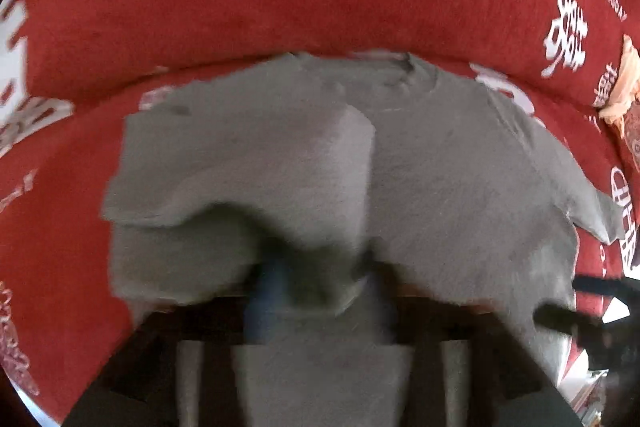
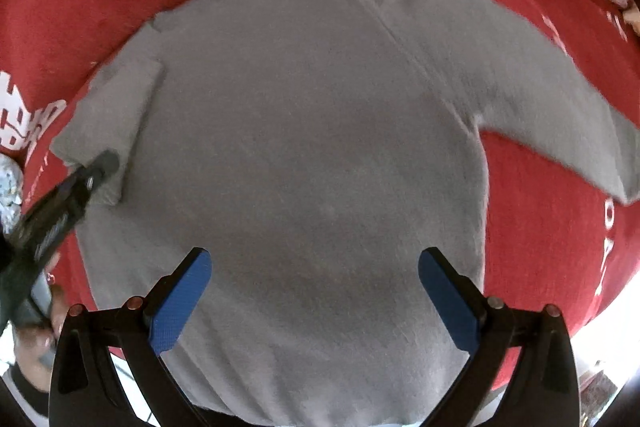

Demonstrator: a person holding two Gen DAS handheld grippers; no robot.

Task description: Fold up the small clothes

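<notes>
Lying flat on the red printed fabric cover [image 2: 532, 227]: grey knit long-sleeved top [image 2: 312, 131], left sleeve folded across body. Right tongs [image 2: 315, 301] gaping wide above hem, nothing gripped. Left tongs [image 1: 316, 291] blurred, spread apart over the folded sleeve, holding nothing.
</notes>
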